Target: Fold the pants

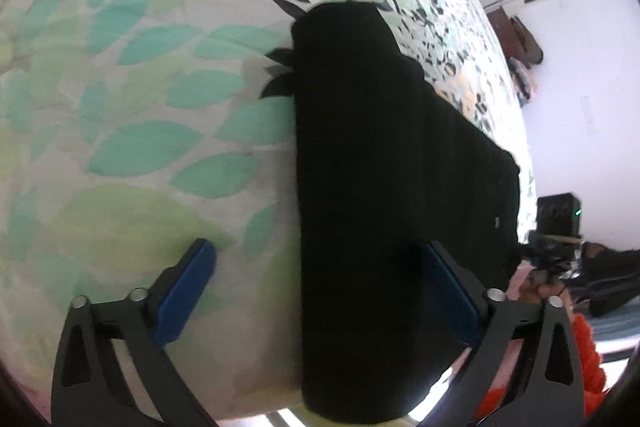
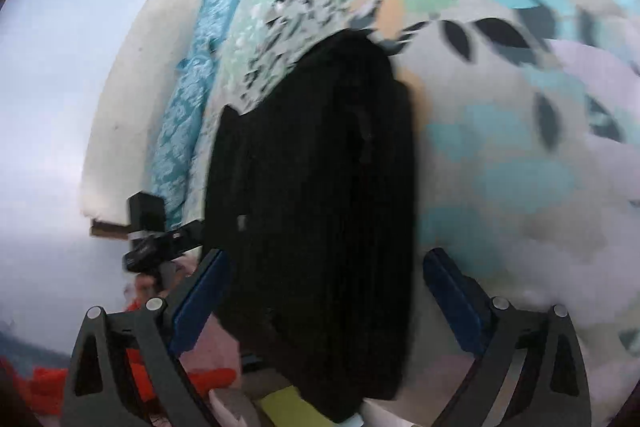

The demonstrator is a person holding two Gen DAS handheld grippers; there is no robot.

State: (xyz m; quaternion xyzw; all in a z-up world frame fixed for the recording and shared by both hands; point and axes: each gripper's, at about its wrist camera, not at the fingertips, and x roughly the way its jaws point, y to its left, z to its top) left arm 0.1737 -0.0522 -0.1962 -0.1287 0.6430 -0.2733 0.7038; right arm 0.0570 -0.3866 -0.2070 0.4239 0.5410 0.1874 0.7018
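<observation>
Left wrist view: left tongs (image 1: 316, 291) spread wide, tilted down over pants (image 1: 360, 187).

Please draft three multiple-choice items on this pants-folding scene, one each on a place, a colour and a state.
1. Where do the black fabric pants lie?
A. on a leaf-print bedspread
B. on a wooden floor
C. in a basket

2. What colour are the pads on the left gripper?
A. red
B. blue
C. white

3. How do the jaws of the right gripper stand?
A. clamped on a hanger
B. fully shut
C. wide apart

Answers: 1 A, leaf-print cloth shows around the pants in both views. 2 B, both pads look blue. 3 C, the pads stand on either side of the pants.
</observation>
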